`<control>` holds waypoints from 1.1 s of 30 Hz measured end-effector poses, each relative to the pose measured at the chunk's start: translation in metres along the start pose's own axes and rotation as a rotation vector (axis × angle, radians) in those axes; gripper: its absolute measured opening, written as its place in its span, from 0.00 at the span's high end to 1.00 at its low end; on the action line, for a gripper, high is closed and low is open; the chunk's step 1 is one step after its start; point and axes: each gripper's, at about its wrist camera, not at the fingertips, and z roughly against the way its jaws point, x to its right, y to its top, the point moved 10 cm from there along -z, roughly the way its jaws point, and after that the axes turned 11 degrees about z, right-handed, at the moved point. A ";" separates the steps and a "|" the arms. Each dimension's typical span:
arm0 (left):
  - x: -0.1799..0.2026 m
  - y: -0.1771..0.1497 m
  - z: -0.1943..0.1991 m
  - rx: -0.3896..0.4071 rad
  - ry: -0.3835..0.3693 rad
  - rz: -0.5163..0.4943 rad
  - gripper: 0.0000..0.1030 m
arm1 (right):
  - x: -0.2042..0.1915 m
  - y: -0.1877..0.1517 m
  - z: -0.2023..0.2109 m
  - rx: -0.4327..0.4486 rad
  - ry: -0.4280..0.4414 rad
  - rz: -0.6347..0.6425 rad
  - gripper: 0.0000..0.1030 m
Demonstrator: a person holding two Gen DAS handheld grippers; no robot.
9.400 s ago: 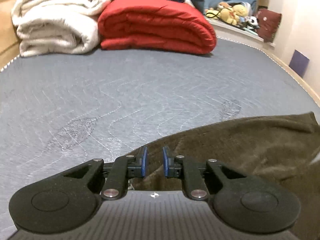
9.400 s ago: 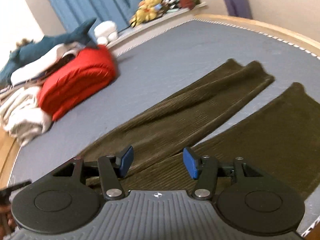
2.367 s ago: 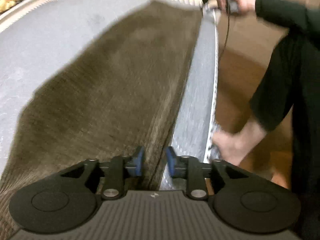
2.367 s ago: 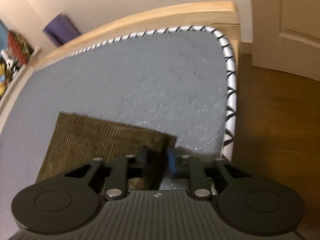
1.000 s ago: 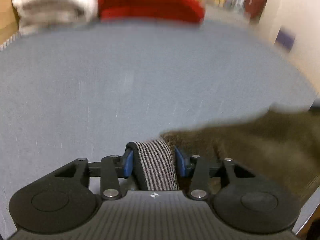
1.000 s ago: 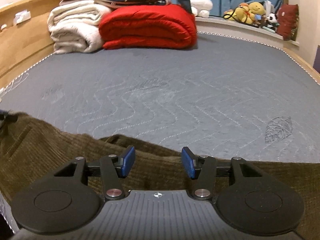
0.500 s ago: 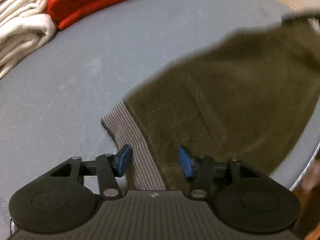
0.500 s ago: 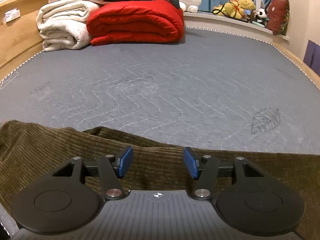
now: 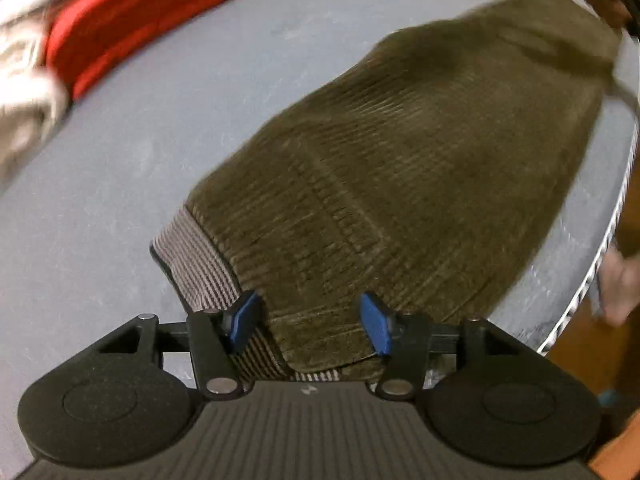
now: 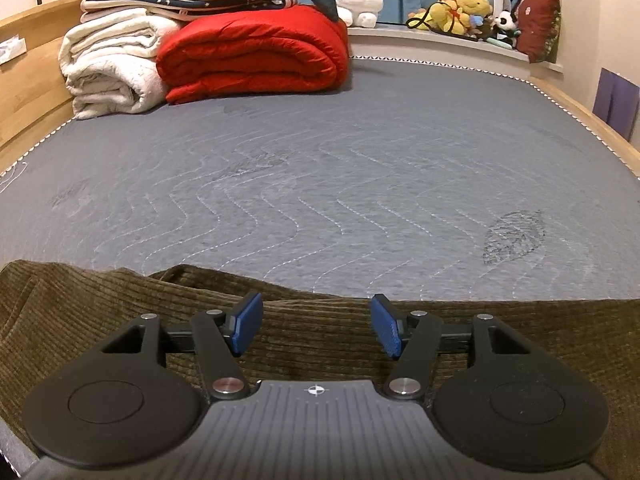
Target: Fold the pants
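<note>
Pants (image 9: 400, 168) lie flat on the bed (image 10: 320, 184) — olive corduroy. Our left gripper (image 9: 310, 322) hangs over the waistband (image 9: 196, 264), jaws apart and empty. Our right gripper (image 10: 316, 326) — jaws just opened wider, gripping nothing.

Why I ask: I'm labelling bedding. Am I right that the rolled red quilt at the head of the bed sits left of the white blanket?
Not quite: the right wrist view shows the red quilt to the right of the white blanket, touching it.

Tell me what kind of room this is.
Most likely a bedroom: the pants lie on a quilted grey mattress, with folded bedding stacked at its far end and plush toys on a ledge behind.
</note>
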 end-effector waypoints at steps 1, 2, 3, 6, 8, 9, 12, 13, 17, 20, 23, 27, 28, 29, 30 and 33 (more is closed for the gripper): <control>0.000 0.003 0.001 -0.008 0.002 0.029 0.39 | 0.001 0.001 0.001 0.002 -0.002 -0.004 0.39; -0.001 0.008 0.005 -0.002 -0.001 0.055 0.39 | 0.002 0.001 0.001 0.006 -0.005 -0.011 0.39; -0.001 0.013 0.010 0.017 -0.010 0.068 0.38 | 0.004 0.003 0.003 0.012 -0.007 -0.021 0.38; 0.006 0.025 0.027 0.085 -0.046 0.104 0.31 | 0.008 0.007 0.008 0.029 -0.010 -0.042 0.38; 0.009 0.032 0.035 0.120 -0.062 0.126 0.31 | 0.010 0.008 0.011 0.040 -0.016 -0.051 0.38; 0.011 0.036 0.036 0.127 -0.073 0.136 0.31 | 0.012 0.008 0.012 0.043 -0.019 -0.054 0.38; 0.014 0.040 0.027 0.076 -0.130 0.160 0.26 | 0.017 0.006 0.017 0.046 -0.027 -0.065 0.38; 0.016 0.033 0.018 0.023 -0.136 0.167 0.24 | 0.019 0.005 0.019 0.047 -0.028 -0.070 0.38; 0.013 0.022 -0.006 -0.075 -0.122 0.146 0.22 | 0.030 0.003 0.028 0.055 -0.048 -0.095 0.38; 0.005 0.045 0.021 0.032 -0.129 0.214 0.22 | 0.044 0.003 0.038 0.076 -0.070 -0.120 0.38; -0.009 0.072 0.043 0.145 -0.142 0.304 0.22 | 0.066 0.001 0.050 0.100 -0.110 -0.157 0.38; -0.023 0.101 0.050 0.215 -0.164 0.375 0.28 | 0.102 -0.009 0.065 0.123 -0.170 -0.241 0.37; -0.022 0.105 0.047 0.213 -0.166 0.376 0.33 | 0.110 -0.012 0.068 0.127 -0.184 -0.261 0.37; -0.021 0.106 0.041 0.199 -0.165 0.371 0.43 | 0.122 -0.017 0.073 0.132 -0.204 -0.288 0.37; -0.020 0.105 0.034 0.176 -0.155 0.364 0.52 | 0.133 -0.022 0.076 0.135 -0.220 -0.312 0.37; -0.020 0.093 -0.005 0.035 -0.062 0.319 0.63 | 0.166 -0.043 0.087 0.132 -0.270 -0.388 0.35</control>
